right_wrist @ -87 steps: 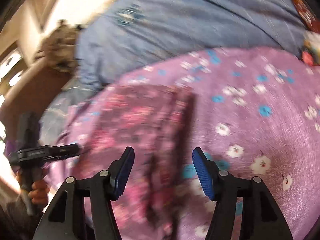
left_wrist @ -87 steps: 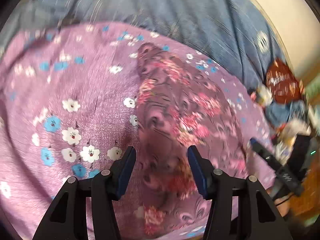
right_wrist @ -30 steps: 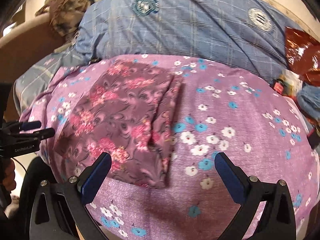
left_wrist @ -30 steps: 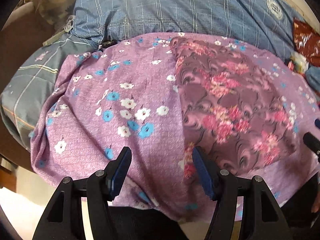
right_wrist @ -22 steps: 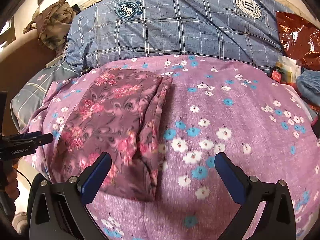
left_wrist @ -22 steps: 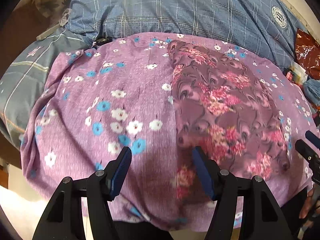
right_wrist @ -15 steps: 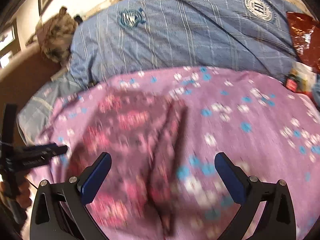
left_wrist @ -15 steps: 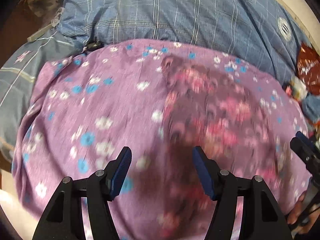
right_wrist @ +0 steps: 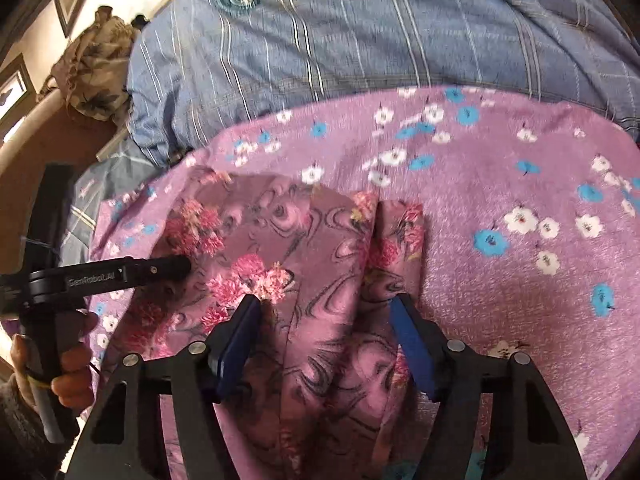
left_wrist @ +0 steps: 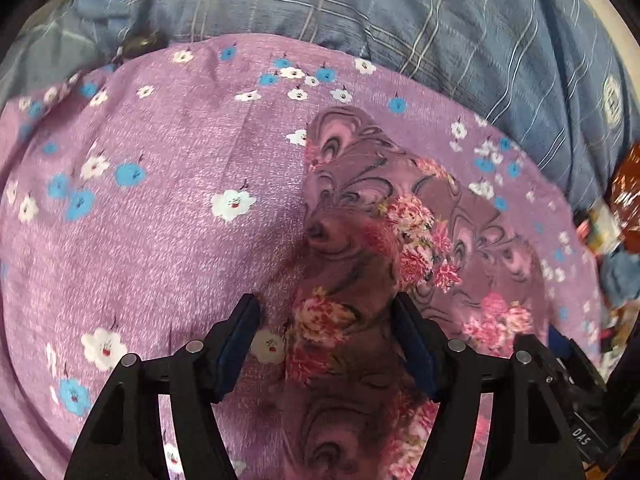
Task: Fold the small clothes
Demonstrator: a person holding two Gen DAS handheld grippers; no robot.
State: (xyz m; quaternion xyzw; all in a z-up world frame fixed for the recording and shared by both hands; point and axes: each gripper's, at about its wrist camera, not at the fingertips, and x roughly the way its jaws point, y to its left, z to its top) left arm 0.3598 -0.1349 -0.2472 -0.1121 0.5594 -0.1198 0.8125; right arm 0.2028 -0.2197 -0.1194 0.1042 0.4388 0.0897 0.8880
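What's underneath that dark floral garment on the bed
The dark floral garment lies on a purple flowered sheet, which shows all around it. Beyond the sheet is blue plaid bedding. What is under its folded layers is hidden.

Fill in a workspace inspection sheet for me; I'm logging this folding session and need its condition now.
Surface: purple flowered sheet spread over the bed.
Job's things: folded mauve floral garment lying flat on the sheet.
Clutter: red packet and small items at the bed's edge.
Grippers: left gripper open, over the garment's near edge; right gripper open, jaws just been closing, cloth between them but not pinched.
Cables: nothing seen.
Surroundings: blue plaid bedding behind; crumpled cloth on the headboard.
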